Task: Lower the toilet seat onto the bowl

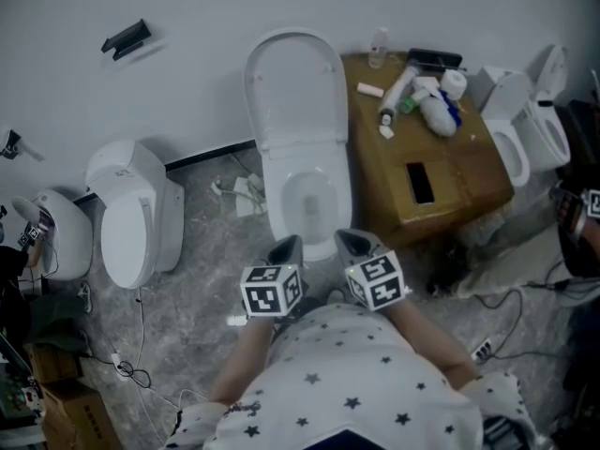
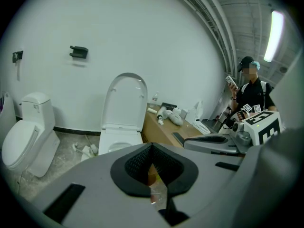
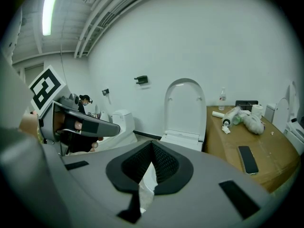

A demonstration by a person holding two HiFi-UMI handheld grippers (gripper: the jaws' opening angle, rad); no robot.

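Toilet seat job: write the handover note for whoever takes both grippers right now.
Left gripper: shut, empty, held just in front of the bowl.
Right gripper: shut, empty, beside the left one.
Toilet seat: raised upright at the wall, neither gripper touching it.
Done: nothing yet.
Left: reach the seat and lower it onto the bowl.

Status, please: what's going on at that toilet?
Left gripper and right gripper shut, empty. White oval toilet seat upright behind white bowl. Nothing blocking it.
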